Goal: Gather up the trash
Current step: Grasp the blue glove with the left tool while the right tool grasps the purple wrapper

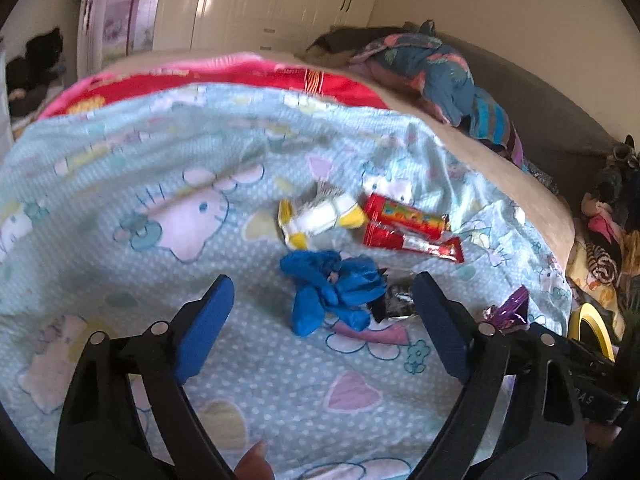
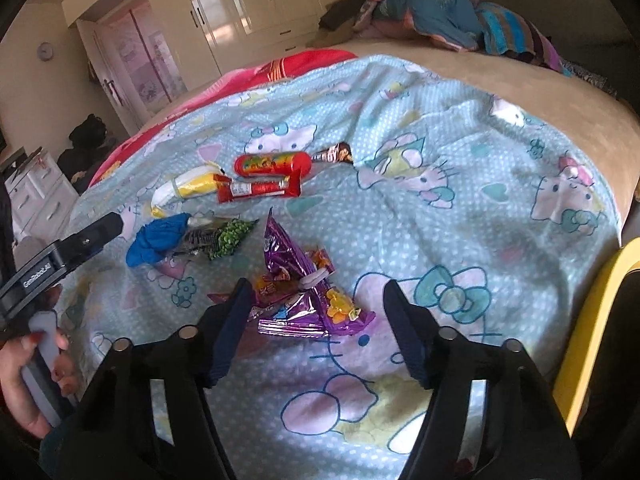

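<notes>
Two open jaws of the right hand-held gripper (image 2: 316,320) straddle the purple snack wrapper (image 2: 304,300), lower centre; left hand-held gripper (image 1: 324,316) open.

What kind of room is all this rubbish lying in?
Most likely a child's bedroom. The wrappers lie on a bed spread with a cartoon-cat sheet, a bank of glossy cream wardrobes lines the far wall, and a heap of folded clothes sits at the bed's far end.
</notes>
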Demonstrator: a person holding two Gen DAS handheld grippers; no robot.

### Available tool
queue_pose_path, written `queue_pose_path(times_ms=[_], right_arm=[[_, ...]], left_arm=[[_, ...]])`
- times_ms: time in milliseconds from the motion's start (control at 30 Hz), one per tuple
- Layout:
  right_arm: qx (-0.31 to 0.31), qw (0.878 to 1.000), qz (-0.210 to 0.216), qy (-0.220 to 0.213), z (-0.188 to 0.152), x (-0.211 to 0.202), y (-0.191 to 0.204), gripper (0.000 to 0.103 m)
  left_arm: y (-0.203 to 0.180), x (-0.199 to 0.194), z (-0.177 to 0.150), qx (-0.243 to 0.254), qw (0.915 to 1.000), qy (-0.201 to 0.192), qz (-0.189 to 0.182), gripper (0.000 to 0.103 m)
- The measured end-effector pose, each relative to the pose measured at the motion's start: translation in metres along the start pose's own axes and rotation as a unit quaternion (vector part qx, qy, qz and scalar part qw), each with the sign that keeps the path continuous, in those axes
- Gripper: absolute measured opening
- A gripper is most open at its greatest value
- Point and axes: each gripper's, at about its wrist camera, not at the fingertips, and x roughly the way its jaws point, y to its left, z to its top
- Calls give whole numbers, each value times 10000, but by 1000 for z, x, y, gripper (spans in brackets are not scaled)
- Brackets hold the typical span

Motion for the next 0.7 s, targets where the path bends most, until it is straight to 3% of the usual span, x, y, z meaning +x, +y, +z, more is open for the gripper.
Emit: queue_pose_path(times_ms=[67, 167, 267, 367, 433, 533, 700], right_arm=[[7, 10000, 16, 41, 0, 3, 0, 55], [80, 9998, 114, 110, -2, 6, -3, 47], [93, 9998, 150, 90, -3, 5, -3, 46], [106, 9998, 157, 18, -4, 2, -4, 45], [177, 9996, 192, -57, -5, -1, -6, 44], [212, 9992, 272, -187, -7, -8, -7, 42], [75, 9980, 362, -510, -8, -22, -3, 41]], left_arm=[[4, 8, -1, -84, 9999, 105, -23, 81], [9, 23, -5, -155, 9993, 326, -47, 69], [10, 32, -8, -203, 9987, 470, -87, 58], [8, 31, -8, -143, 9987, 461, -142, 41], [6, 31, -10, -77, 9986, 484, -213, 21], [2, 31, -11, 27, 9984, 502, -260, 11], [-4, 17, -11, 185, 9993, 215, -252, 6]])
